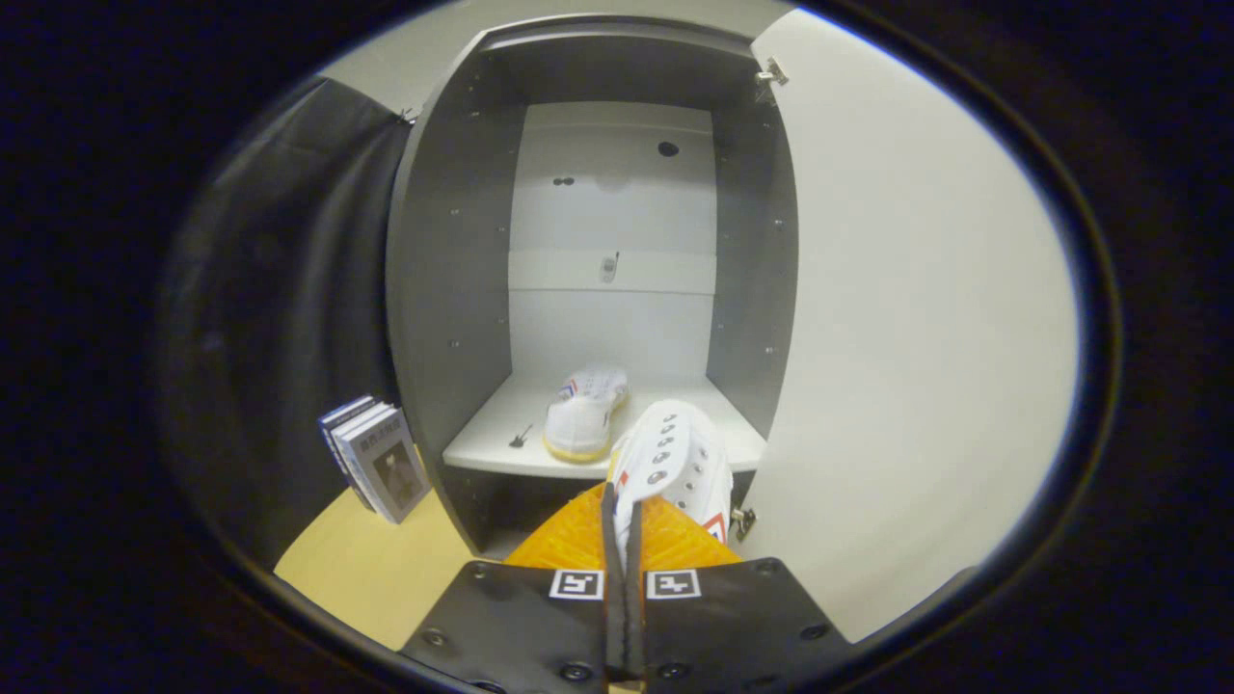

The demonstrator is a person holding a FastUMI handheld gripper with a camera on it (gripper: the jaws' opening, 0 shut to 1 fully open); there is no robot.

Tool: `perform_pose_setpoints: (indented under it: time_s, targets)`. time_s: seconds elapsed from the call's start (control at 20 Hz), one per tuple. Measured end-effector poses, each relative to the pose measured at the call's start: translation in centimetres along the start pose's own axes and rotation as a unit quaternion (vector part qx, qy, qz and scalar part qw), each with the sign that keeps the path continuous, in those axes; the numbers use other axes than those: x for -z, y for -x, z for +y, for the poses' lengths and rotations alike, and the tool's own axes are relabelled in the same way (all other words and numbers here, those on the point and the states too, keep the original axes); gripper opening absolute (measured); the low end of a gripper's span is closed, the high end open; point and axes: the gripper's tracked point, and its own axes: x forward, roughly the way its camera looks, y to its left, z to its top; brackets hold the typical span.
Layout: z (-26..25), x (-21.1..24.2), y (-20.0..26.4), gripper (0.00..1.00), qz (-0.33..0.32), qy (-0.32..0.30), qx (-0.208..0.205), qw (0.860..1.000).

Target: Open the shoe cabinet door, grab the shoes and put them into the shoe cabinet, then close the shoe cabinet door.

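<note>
The grey shoe cabinet (453, 289) stands open just ahead, its white door (916, 318) swung out on the right. One white sneaker (583, 414) lies on the white shelf (492, 439) inside, toe toward me. My gripper (624, 525) is shut on a second white sneaker (675, 458), pinching its collar edge between both fingers. That shoe hangs in front of the shelf's right half, at the cabinet mouth.
Several books (376, 467) lean against the cabinet's left outer wall on a pale wooden floor (386, 569). A small dark object (521, 439) lies on the shelf left of the first sneaker. A lower compartment (501, 506) opens below the shelf.
</note>
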Motion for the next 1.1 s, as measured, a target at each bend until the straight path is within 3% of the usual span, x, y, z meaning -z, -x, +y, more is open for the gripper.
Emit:
perform_pose_setpoints:
  time_s: [0.3, 0.55, 0.75, 1.1]
  targets:
    - [-1.9, -4.0, -11.1, 0.02, 0.007, 0.034, -0.018, 0.999]
    - [-2.5, -2.9, -19.3, 0.02, 0.046, 0.063, -0.034, 0.996]
    - [-2.0, -1.2, -22.9, 0.02, 0.072, 0.081, -0.054, 0.993]
    - [-1.6, -0.3, -24.9, 0.03, 0.080, 0.072, -0.064, 0.992]
